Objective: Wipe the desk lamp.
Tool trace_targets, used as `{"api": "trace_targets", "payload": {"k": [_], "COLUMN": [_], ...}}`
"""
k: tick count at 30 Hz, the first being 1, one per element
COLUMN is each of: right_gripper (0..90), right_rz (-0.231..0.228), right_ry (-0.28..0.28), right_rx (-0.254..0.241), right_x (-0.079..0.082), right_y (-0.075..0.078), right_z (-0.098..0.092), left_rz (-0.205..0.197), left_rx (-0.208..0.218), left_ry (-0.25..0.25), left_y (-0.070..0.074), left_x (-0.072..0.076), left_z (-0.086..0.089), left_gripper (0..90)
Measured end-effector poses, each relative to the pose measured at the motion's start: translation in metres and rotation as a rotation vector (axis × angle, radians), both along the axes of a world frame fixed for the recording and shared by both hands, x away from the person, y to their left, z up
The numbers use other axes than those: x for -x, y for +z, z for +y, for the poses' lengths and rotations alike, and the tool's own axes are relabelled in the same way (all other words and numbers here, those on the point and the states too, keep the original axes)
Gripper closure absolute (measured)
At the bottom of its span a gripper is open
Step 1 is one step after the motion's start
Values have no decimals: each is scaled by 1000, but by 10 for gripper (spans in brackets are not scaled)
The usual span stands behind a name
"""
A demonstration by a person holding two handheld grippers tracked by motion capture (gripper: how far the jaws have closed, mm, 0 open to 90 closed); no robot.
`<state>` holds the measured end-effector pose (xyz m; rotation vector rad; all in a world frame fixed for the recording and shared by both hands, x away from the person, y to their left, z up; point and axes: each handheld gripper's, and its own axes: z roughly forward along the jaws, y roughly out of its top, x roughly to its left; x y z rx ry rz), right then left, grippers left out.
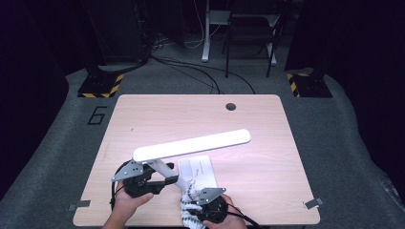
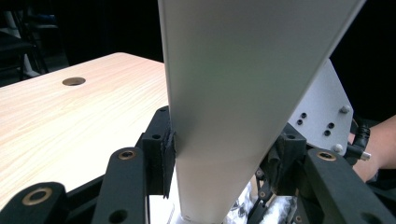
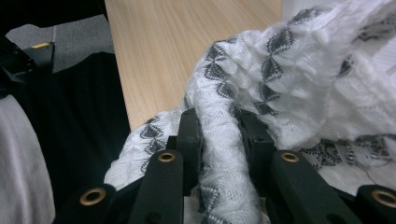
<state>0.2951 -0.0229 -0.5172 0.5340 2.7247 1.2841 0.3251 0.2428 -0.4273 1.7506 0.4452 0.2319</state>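
The left gripper (image 1: 160, 183) clamps the stem of the desk lamp (image 1: 191, 144), its pads pressed on both sides just above the base (image 1: 197, 171). The right gripper (image 3: 219, 135) pinches a fold of patterned white cloth (image 3: 299, 79), bunched right beside the base. If the cloth drags against the stem, the lamp may twist in the left jaws or tip. The lamp's long lit head runs ahead and rightward from the left gripper, slightly rising.
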Motion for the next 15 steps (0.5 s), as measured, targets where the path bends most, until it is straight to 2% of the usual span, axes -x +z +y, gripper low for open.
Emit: {"api": "trace_targets", "payload": {"k": [1,5,6,9,11,12,14,15], "right_gripper": [734,734,734,734,734,734,734,734], "right_rz": [-9,24,12,17,31,23,45,34], "right_ry": [3,-16,-23,-37,-65,-65,-99,-106], "right_rx": [8,12,13,16,9,13,4,10], "right_x": [-2,-2,-3,-4,-5,-6,-6,-7], "right_y": [1,2,2,2,2,2,2,2], "right_z": [-2,-11,-13,-21,-29,-33,-39,-43], "left_rz": [1,5,6,5,1,1,2,2], "left_rx": [0,-1,2,6,-4,-3,-3,-2], "left_ry": [0,-2,-5,-4,-6,-6,-3,-2], "left_y": [0,0,0,0,0,0,0,0], "left_x": [0,0,0,0,0,0,0,0], "left_z": [0,0,0,0,0,0,0,-1], "left_gripper": [524,524,524,524,524,524,524,524]}}
